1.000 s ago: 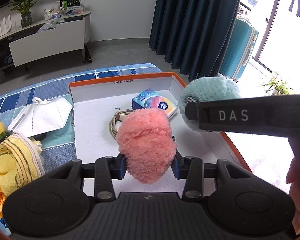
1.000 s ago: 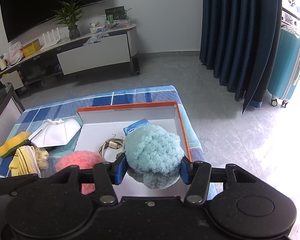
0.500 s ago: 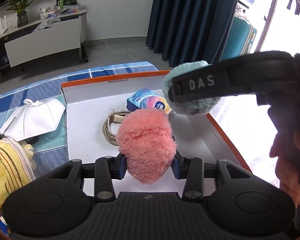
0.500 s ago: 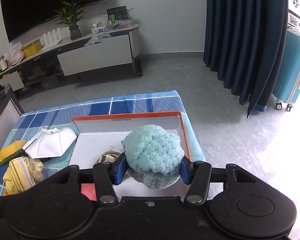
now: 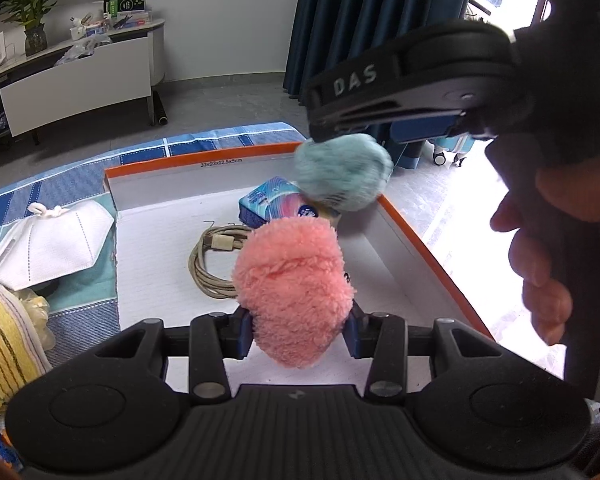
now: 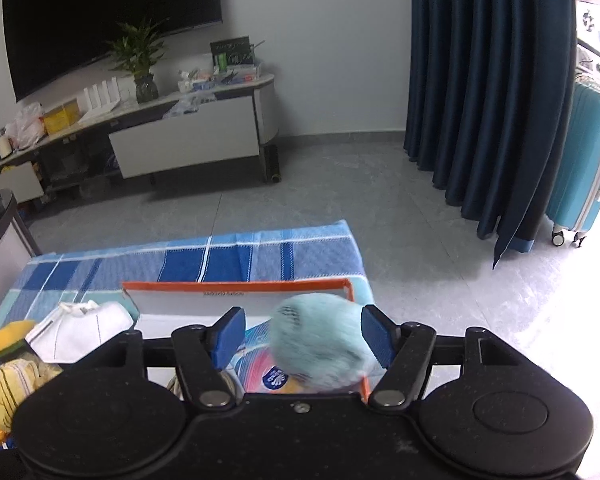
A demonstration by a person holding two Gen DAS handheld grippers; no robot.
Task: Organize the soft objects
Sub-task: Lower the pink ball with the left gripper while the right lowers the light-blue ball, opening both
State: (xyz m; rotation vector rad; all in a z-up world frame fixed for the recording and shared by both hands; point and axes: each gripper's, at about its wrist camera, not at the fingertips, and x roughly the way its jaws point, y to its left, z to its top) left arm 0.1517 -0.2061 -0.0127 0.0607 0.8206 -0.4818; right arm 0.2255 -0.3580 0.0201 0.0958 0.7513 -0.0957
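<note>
Two grippers hovered over the orange-rimmed box (image 5: pixel 432 248): left gripper (image 5: pixel 298 330) clenched the pink pompom (image 5: pixel 292 288); right gripper (image 6: pixel 302 338) jaws, just spreading, released the blurred teal pompom (image 6: pixel 318 344).

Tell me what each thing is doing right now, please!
Fluffy pink plush ball: squeezed in the left gripper.
Fluffy teal plush ball: blurred, loose between the right gripper pads, which have just been opening.
Orange-rimmed white box: open-topped.
Beige cable: coiled in the box.
White face mask: lying beside the box.
</note>
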